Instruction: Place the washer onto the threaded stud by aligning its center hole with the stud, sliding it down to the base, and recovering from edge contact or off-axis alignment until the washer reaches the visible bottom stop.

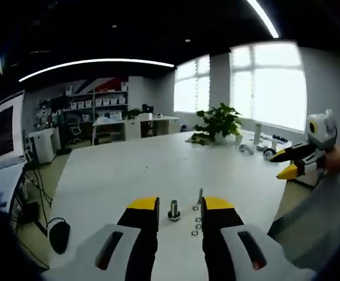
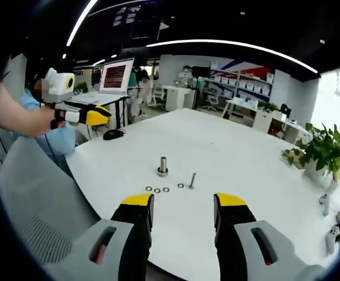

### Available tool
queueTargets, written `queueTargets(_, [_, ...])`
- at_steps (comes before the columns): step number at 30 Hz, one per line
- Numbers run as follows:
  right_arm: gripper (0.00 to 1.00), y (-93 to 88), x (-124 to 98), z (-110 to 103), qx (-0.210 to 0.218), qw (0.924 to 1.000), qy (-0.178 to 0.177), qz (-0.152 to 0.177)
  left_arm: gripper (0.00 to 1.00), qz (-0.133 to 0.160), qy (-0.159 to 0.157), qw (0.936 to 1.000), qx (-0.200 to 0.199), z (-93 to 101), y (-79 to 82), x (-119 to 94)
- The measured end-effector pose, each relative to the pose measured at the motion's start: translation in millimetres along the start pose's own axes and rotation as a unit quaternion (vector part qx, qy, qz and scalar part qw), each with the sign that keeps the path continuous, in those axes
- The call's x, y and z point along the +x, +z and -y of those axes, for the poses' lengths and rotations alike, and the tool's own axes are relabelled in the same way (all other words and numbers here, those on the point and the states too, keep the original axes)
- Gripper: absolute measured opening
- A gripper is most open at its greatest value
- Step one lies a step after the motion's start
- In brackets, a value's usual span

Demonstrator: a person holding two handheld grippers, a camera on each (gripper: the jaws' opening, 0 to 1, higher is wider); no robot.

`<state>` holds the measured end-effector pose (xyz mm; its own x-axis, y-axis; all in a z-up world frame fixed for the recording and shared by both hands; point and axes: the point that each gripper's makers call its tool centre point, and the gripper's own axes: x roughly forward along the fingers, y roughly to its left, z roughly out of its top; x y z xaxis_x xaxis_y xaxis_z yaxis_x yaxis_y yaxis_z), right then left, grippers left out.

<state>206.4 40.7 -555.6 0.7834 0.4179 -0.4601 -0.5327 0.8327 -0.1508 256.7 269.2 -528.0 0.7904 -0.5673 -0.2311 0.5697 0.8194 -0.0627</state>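
Bare table [image 2: 228,152] lies open all around the upright threaded stud [image 2: 162,166], with only small washers [image 2: 157,189] and a bolt [image 2: 191,180] just beside it.

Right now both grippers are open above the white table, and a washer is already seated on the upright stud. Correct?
Not quite. In the right gripper view the stud stands bare; the washers lie loose on the white table in front of it. Both the right gripper and the left gripper are open.
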Motion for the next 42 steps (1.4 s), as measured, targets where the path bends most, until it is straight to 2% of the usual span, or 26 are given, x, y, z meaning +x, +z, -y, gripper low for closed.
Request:
queueTargets(4, [0.43,-4.1,2,-1,-0.013,0.9998,-0.003,-0.016,0.26,0.010,0.004,0.9997,0.020,3.0,7.5,-3])
queueTargets(6, [0.43,-5.2,2,0,-0.008,0.9997,-0.006,-0.021,0.27,0.019,0.005,0.9998,0.009,2.3,9.9,-4])
queueTargets(10, [0.40,-5.5,3,1,0.002,0.9996,-0.010,-0.027,0.27,0.028,0.003,0.9995,0.017,5.0,15.9,-6])
queueTargets(14, [0.40,-8.7,7,-2,-0.016,0.9989,-0.007,-0.043,0.27,0.043,-0.001,0.9990,0.010,4.0,22.5,-8])
queueTargets(20, [0.40,-10.5,16,-4,-0.024,0.9969,0.000,-0.075,0.27,0.055,0.012,0.9984,0.006,-3.8,26.8,-13])
queueTargets(22, [0.40,-6.5,20,-5,-0.016,0.9973,0.005,-0.072,0.28,0.053,0.014,0.9985,0.006,-6.7,25.9,-12])
queueTargets(25, [0.40,0.9,33,-8,-0.007,0.9972,0.021,-0.071,0.27,0.042,0.018,0.9989,-0.001,-10.4,20.0,-13])
queueTargets(28, [0.40,2.4,50,-14,-0.018,0.9959,0.045,-0.077,0.27,0.051,0.029,0.9983,0.004,-13.4,23.6,-15])
queueTargets(34, [0.39,-1.7,86,-15,-0.031,0.9920,0.078,-0.093,0.27,0.035,0.037,0.9986,0.017,-14.5,17.4,-13])
queueTargets(40, [0.36,-3.6,119,-13,-0.042,0.9878,0.105,-0.107,0.27,0.031,0.040,0.9983,0.028,-13.7,15.7,-12])
queueTargets(42, [0.35,-10.6,129,-15,-0.033,0.9840,0.120,-0.127,0.27,0.026,0.042,0.9983,0.030,-14.4,14.3,-11])
